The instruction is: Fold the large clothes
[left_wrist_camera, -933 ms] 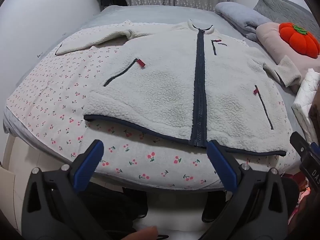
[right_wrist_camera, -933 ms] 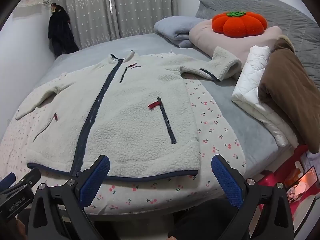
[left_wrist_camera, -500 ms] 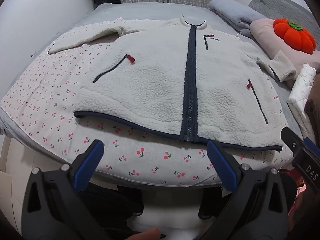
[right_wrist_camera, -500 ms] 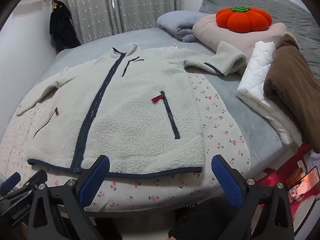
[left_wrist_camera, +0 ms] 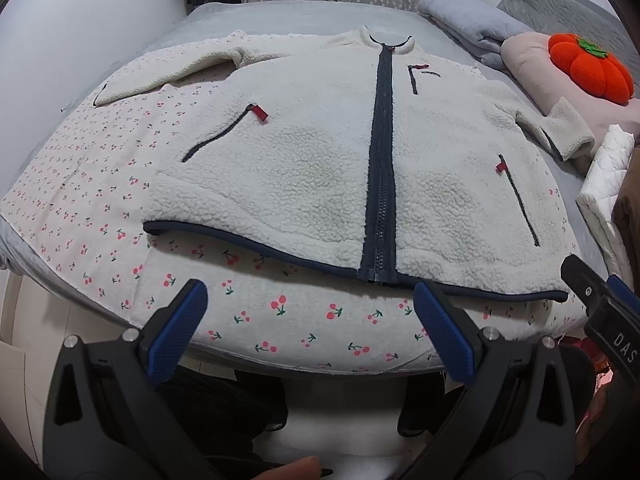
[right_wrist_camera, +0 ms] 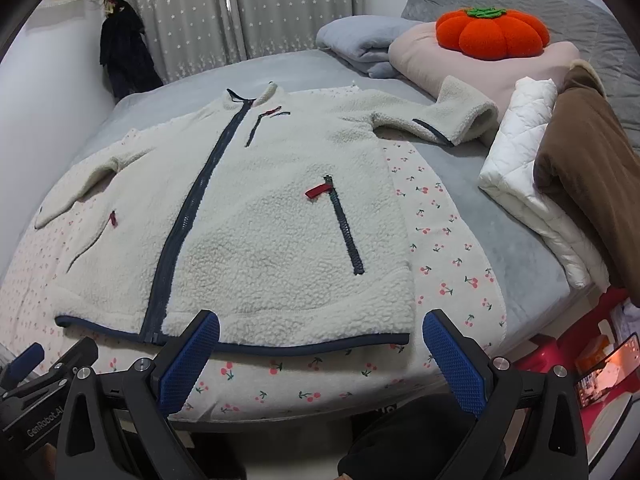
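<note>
A cream fleece jacket with a dark blue zip and hem lies flat, front up, on a cherry-print sheet on the bed; it also shows in the right wrist view. Both sleeves are spread out to the sides. My left gripper is open and empty, just short of the hem near the zip's bottom end. My right gripper is open and empty, at the hem on the jacket's right half. Each gripper's edge shows in the other's view.
An orange pumpkin cushion sits on a pink folded blanket at the right. A grey blanket, a white quilted item and a brown garment lie along the right side. Dark clothes hang by the curtain.
Both grippers have moved forward toward the jacket's hem; the jacket looks larger and closer. Nothing has been grasped.
</note>
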